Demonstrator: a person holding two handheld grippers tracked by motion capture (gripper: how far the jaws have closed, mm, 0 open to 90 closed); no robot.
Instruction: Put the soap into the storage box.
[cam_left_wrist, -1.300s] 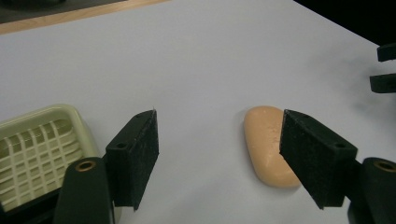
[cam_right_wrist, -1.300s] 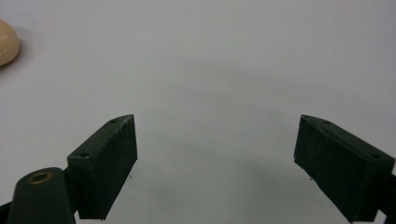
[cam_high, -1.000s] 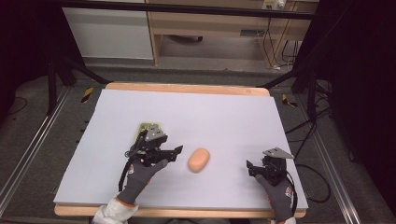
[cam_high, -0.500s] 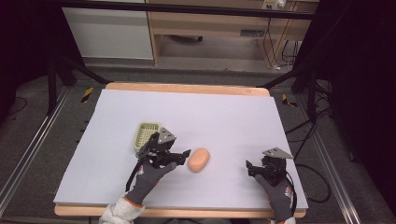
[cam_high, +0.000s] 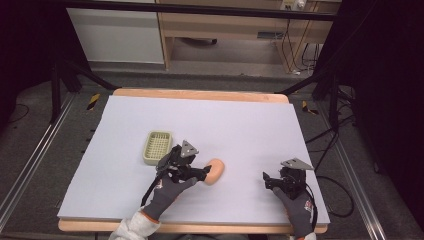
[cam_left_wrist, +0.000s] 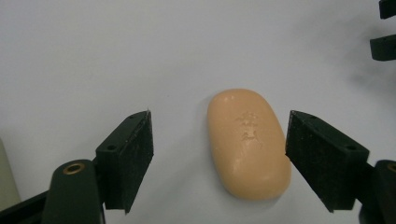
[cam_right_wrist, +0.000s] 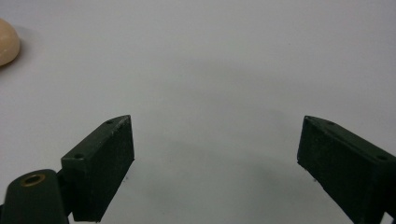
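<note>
A peach-coloured bar of soap (cam_high: 215, 171) lies flat on the white table sheet, near its front middle. My left gripper (cam_high: 199, 173) is right at the bar's left side. In the left gripper view the soap (cam_left_wrist: 247, 142) lies between the black pads (cam_left_wrist: 133, 158). It sits closer to the right pad, and neither pad presses on it. These jaws have just been opening and stand open. My right gripper (cam_high: 269, 181) rests at the front right, open with bare table between its jaws (cam_right_wrist: 215, 158). The soap's edge (cam_right_wrist: 7, 42) peeks in at the top left of that view.
A pale green slotted soap dish (cam_high: 157, 147) sits on the sheet just left of and behind my left hand. The table sheet (cam_high: 240, 125) ends at a wooden edge in front. The other gripper's jaw tips (cam_left_wrist: 385, 42) show at the top right of the left gripper view.
My left gripper has moved right, off the green dish and up to the soap, leaving the dish uncovered. Its jaws look wider apart. The right hand has stayed put.
</note>
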